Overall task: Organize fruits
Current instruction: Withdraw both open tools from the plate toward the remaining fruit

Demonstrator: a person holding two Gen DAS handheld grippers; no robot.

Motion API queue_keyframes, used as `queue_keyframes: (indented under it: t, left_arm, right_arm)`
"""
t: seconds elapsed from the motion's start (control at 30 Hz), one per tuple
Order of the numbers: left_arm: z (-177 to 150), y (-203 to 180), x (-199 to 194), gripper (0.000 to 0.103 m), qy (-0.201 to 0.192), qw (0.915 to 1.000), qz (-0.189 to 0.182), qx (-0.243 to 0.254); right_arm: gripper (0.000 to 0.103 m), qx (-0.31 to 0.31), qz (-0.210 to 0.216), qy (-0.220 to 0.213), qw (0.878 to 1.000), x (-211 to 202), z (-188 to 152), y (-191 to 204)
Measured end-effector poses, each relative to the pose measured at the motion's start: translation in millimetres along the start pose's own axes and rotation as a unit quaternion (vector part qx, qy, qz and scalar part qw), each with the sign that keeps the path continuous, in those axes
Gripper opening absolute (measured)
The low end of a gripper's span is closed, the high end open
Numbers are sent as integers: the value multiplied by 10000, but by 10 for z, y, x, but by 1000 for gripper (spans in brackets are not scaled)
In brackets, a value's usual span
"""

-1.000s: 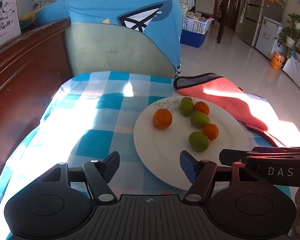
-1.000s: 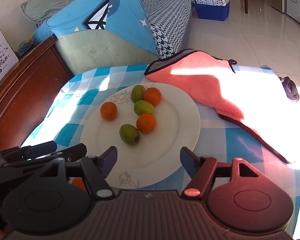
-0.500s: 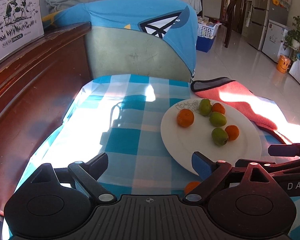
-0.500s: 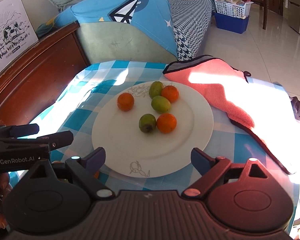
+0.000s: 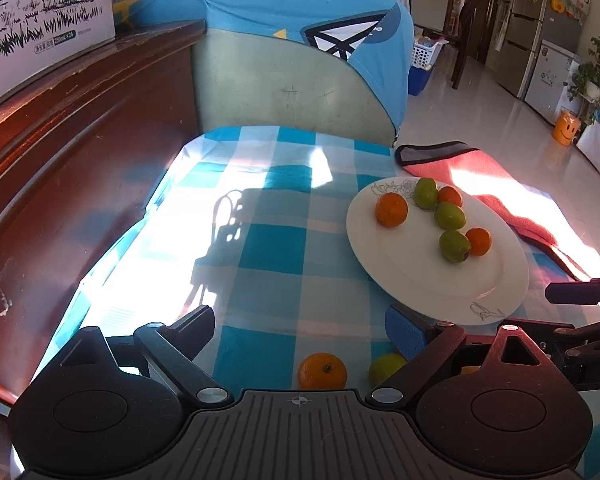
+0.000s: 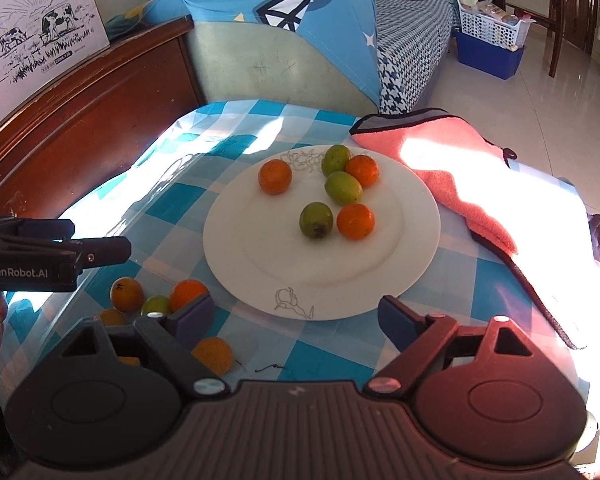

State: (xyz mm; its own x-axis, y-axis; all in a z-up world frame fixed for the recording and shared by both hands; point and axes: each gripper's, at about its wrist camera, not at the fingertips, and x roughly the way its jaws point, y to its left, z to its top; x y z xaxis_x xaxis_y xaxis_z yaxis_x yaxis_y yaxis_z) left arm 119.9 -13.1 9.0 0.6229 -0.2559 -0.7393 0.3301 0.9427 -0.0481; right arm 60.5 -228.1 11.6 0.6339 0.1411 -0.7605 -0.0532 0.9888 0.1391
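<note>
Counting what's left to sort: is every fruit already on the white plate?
No, several fruits lie on the checked cloth beside the white plate.

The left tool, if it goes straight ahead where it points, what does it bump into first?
Probably the checked cloth, on a bare patch left of the plate. The left tool is open and empty; the orange lies nearer, under it. Depth is hard to judge.

A sunny living room with a shiny floor

A pale, shiny floor [image 5: 480, 120] was lit by bright sun. A sofa [image 6: 412, 40] was covered with a blue cloth [image 6: 292, 4]. Dark red wood [image 5: 72, 152] was seen beside it, with a cow box [image 6: 32, 36] on top. A fridge [image 5: 528, 24], a potted plant [image 5: 596, 72] and a white basket [image 6: 492, 24] were seen farther back.
</note>
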Motion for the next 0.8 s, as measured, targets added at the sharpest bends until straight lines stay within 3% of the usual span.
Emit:
queue_keyframes:
  t: [0.37, 0.8]
  left_arm:
    - [-211, 4, 20, 94, 367, 9993, 23, 12]
    - [-356, 29, -23, 90, 422, 9989, 57, -202]
  right_arm:
    - [83, 309, 493, 275, 9979, 42, -135, 18]
    - [57, 184, 720, 368, 9966, 139, -201, 145]
